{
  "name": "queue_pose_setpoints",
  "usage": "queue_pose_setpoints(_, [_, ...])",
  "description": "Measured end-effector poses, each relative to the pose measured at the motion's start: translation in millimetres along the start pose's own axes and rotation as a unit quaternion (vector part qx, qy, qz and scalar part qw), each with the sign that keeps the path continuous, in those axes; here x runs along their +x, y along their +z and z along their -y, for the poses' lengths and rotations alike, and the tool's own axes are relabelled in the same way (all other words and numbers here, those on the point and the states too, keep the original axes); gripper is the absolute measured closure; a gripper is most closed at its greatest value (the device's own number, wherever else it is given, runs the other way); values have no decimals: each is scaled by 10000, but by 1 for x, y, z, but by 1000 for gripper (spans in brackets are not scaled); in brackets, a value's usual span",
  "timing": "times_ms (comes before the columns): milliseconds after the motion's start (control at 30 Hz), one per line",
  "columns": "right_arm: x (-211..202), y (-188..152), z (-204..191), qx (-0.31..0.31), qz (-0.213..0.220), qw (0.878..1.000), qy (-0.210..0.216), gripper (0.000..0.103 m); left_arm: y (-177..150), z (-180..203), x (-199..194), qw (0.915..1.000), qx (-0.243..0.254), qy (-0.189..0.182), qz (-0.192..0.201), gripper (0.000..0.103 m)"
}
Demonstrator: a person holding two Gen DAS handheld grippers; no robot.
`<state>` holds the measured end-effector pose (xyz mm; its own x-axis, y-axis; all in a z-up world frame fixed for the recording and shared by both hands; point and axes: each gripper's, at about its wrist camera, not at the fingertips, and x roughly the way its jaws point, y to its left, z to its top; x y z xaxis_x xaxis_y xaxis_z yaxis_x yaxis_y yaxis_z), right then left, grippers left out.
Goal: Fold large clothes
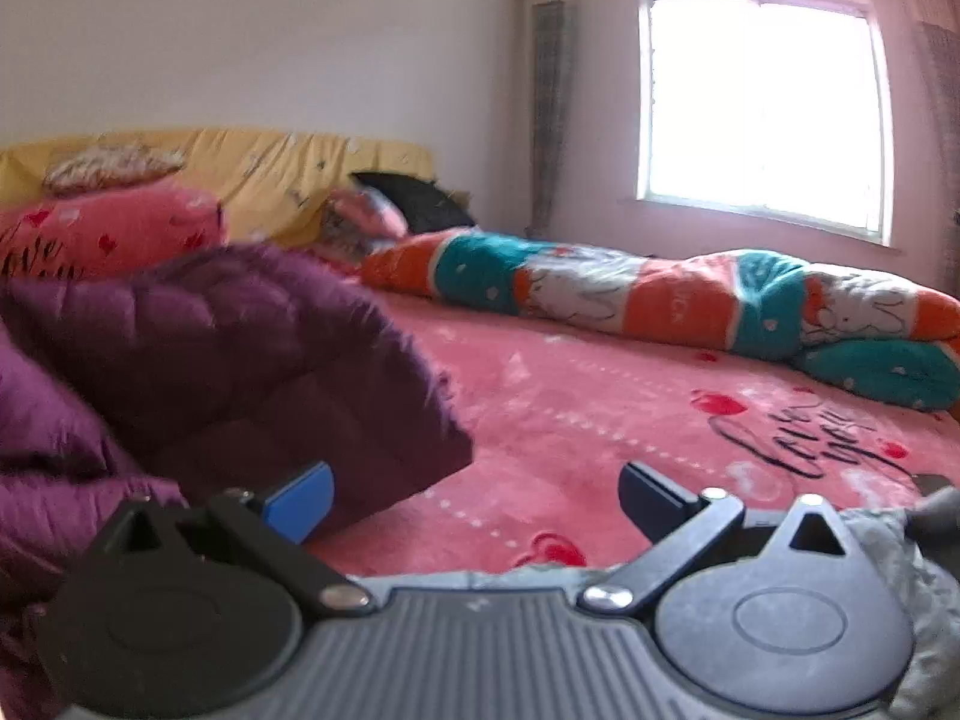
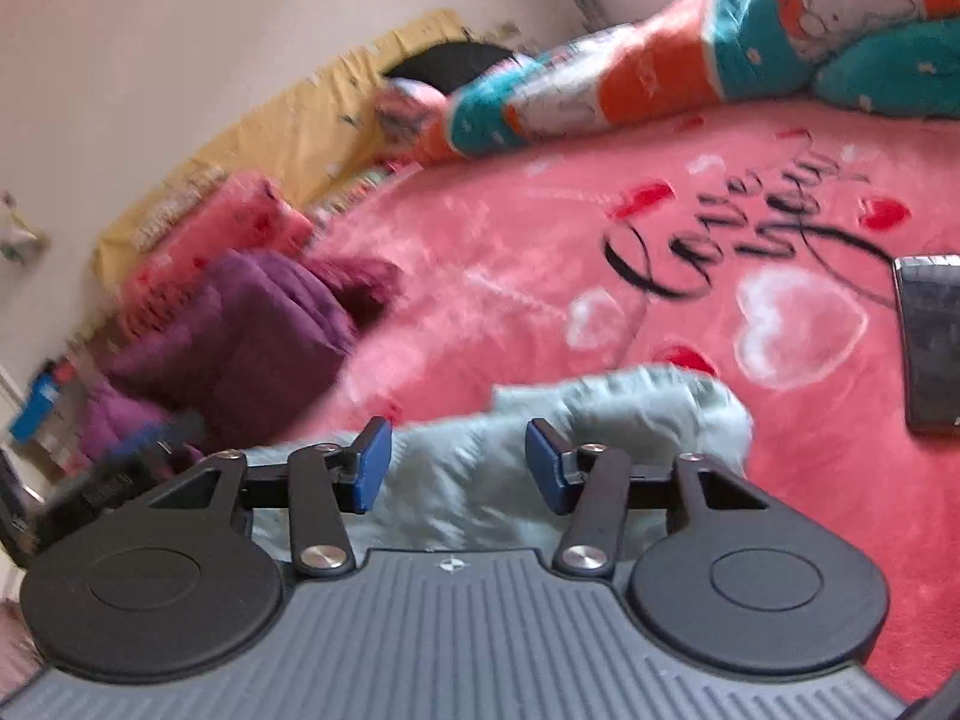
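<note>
1. Mostly, a pink fleece bedspread point(image 2: 600, 312) with hearts covers the bed, near a bright window point(image 1: 762, 102).
2. Puffy purple quilted jacket point(image 1: 228, 360) lies left; pale grey garment point(image 2: 600, 420) lies under the right gripper point(image 2: 459, 465).
3. Left gripper point(image 1: 474, 495) and right: jaws apart, holding nothing.

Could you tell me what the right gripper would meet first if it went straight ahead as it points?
Probably the pale grey-green padded garment, bunched on the pink bedspread just beyond the open right gripper.

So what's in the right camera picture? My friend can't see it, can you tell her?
The right hand-held gripper hangs open over a pale grey garment on a pink bed cover with hearts. A puffy purple coat lies further back to the left, a striped quilt runs along the far side, and a dark flat thing sits at the right edge.
</note>
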<state>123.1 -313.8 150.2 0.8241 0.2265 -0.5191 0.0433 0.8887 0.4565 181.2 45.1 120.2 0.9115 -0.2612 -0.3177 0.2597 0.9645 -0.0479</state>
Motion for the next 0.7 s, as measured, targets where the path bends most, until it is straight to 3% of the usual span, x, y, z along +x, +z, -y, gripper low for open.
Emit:
queue_pose_setpoints(67, [11,-9,10,104,-132,9998,-145,53,-8,-6,14,9998,9,116,-189,2])
queue_pose_setpoints(133, [21,-17,21,211,-312,9989,-295,67,-20,-10,25,9985,110,296,-437,2])
queue_pose_setpoints(233, [29,-27,29,215,-462,9977,-453,78,-42,-18,39,9960,186,432,-754,1])
queue_pose_setpoints(500, [42,-39,26,-345,-288,9965,-705,83,-61,-20,48,9950,172,515,-841,0])
queue_pose_setpoints(700, [40,-45,28,-461,-210,9958,-756,82,-50,-20,45,9937,216,574,-936,1])
